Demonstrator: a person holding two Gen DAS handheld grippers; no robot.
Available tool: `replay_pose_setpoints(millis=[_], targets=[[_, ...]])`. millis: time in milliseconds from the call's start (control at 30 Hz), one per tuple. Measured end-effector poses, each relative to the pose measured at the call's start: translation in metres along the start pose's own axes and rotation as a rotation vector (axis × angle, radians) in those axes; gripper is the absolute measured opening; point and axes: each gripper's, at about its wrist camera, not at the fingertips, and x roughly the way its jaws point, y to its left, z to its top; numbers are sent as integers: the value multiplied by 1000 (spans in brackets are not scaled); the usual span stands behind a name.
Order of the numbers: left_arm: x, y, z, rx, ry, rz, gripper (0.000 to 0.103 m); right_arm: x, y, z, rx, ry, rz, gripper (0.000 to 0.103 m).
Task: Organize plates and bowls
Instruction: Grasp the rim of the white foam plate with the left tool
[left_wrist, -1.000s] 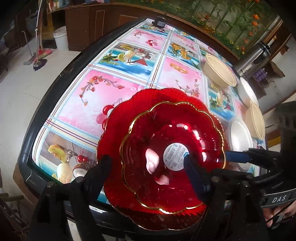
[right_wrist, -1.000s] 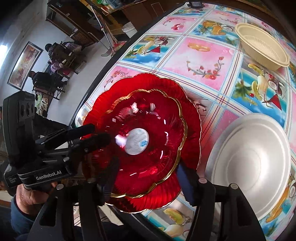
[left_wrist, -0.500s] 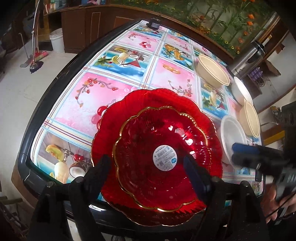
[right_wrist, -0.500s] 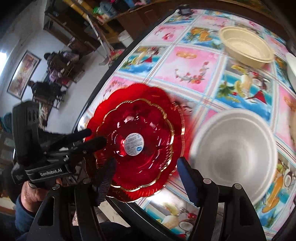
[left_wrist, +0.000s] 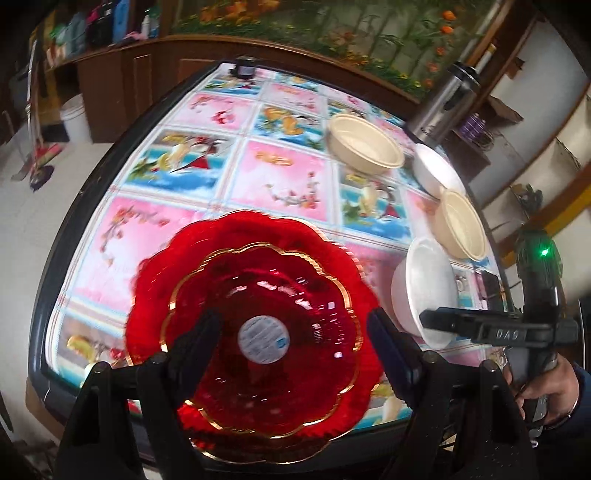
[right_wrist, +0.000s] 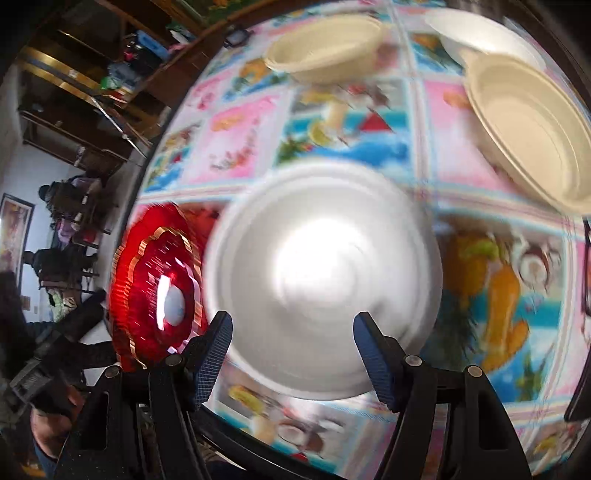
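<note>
Glossy red glass-like plates, matt white foam bowl, shiny printed plastic tablecloth.

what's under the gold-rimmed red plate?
The gold-rimmed red plate sits nested on a larger red plate, whose scalloped edge shows all around it. Below that is the fruit-print tablecloth. Whether anything else lies beneath the stack is covered from view.

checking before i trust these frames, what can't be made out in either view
- Left wrist view: the label in the middle of the red plates is too blurred to read.
- Left wrist view: the near rim of the red plates is hidden behind the left claw and its frame.
- Right wrist view: motion blur smears the white bowl; its inside detail is lost.
- Right wrist view: the cream bowl is cut off by the picture's right edge.
</note>
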Motion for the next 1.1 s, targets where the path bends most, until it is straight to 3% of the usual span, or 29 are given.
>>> replay_pose_setpoints(millis=[200, 333, 467, 533, 567, 733, 800, 933, 1100], targets=[[-1, -38, 5, 47, -16, 4, 80, -34, -16, -11, -50, -42, -55, 72], [7, -68, 1, 52, -5, -9, 80, -72, -35, -19, -84, -145, -8, 72], [23, -105, -5, 89, 10, -9, 80, -98, -61, -15, -81, -231, -28, 71], [34, -120, -7, 107, 31, 11, 80, -99, -76, -18, -60, -223, -25, 48], [38, -125, -7, 118, 33, 24, 77, -97, -83, -19, -50, -208, -15, 45], [63, -143, 5, 179, 62, 85, 58, -90, -102, -20, -37, -170, 25, 43], [76, -144, 11, 199, 91, 114, 43, -86, -103, -18, -29, -153, 44, 43], [96, -144, 16, 225, 143, 157, 42, -73, -106, -12, -12, -113, 86, 43], [110, -147, 12, 248, 191, 135, 42, -49, -107, -6, 1, -41, 100, 44]])
